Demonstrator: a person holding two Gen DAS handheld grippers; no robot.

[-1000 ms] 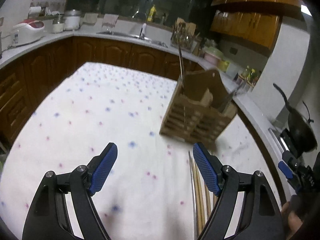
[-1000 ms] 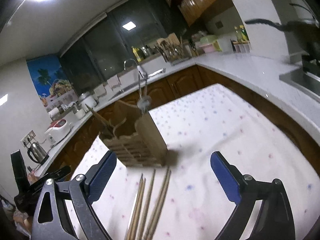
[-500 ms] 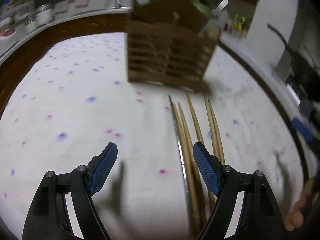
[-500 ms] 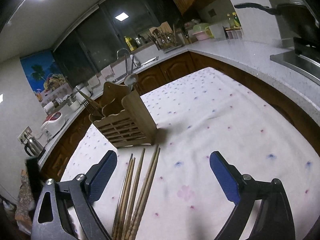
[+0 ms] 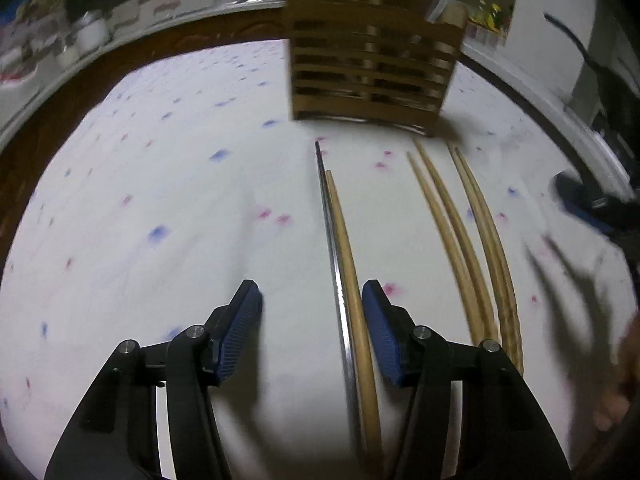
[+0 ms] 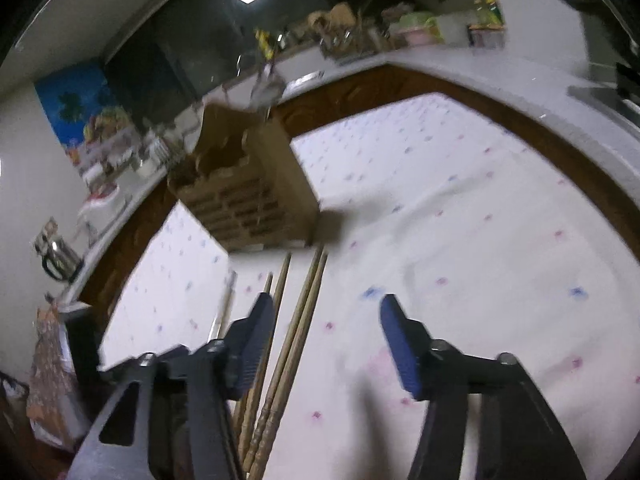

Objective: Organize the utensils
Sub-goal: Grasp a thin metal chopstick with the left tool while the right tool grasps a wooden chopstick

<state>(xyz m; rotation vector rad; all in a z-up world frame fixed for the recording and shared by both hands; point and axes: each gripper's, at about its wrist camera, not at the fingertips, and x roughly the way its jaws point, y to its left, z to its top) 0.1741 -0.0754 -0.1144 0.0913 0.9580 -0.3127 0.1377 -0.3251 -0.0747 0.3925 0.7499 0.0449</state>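
Several wooden chopsticks and one thin metal one lie side by side on the dotted white tablecloth. A slatted wooden utensil holder stands just beyond their tips, with utensils in it. My left gripper is open and low over the cloth; the metal chopstick and one wooden chopstick run between its jaws, close to the right one. My right gripper is open above the chopsticks, a pair of which lies between its jaws near the left one. The holder is ahead to the left.
A white countertop with brown cabinets wraps around the table, holding a dish rack, jars, a kettle and a rice cooker. A black pan sits at the right. My right gripper shows at the right edge of the left wrist view.
My left gripper has dropped toward the cloth and moved right over the chopsticks, its jaws narrowed. My right gripper has tilted down and closed in on the chopsticks, jaws narrowed too.
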